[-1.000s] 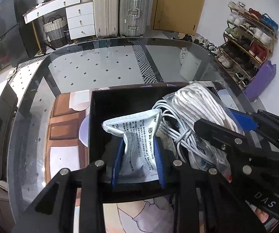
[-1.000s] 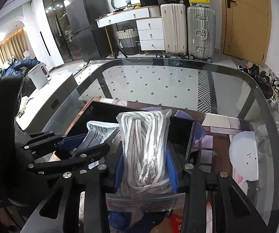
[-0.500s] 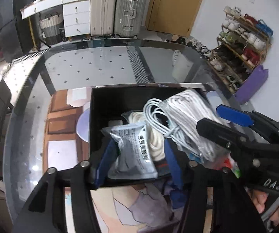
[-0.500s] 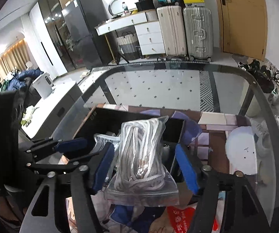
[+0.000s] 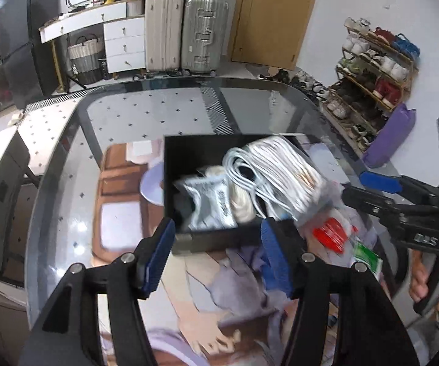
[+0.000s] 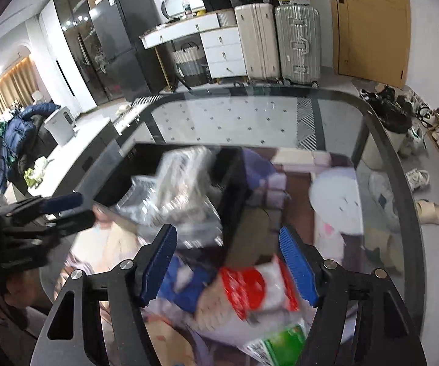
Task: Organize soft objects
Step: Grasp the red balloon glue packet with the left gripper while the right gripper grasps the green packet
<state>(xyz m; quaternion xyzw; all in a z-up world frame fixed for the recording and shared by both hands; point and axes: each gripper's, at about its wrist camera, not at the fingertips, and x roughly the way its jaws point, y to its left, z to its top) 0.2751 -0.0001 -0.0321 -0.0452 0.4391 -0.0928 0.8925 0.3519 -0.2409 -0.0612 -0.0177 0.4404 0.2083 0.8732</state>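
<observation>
Both grippers, left gripper [image 5: 216, 247] and right gripper [image 6: 228, 265], have just spread their jaws and withdrawn empty, leaving the grey foil pouch [image 5: 210, 201] inside the black rectangular box [image 5: 189, 152] and the clear bagged white rope coil [image 5: 283, 170] perched across its near-right rim by the bench's near edge, liable to slide out.

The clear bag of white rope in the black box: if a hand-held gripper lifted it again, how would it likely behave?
The bag of white rope would probably sag and shift, since the coils lie loose inside. Its glossy clear film looks slippery, so it could slide between the pads. It leans over the rim of the black box and may flop out if nudged.
</observation>
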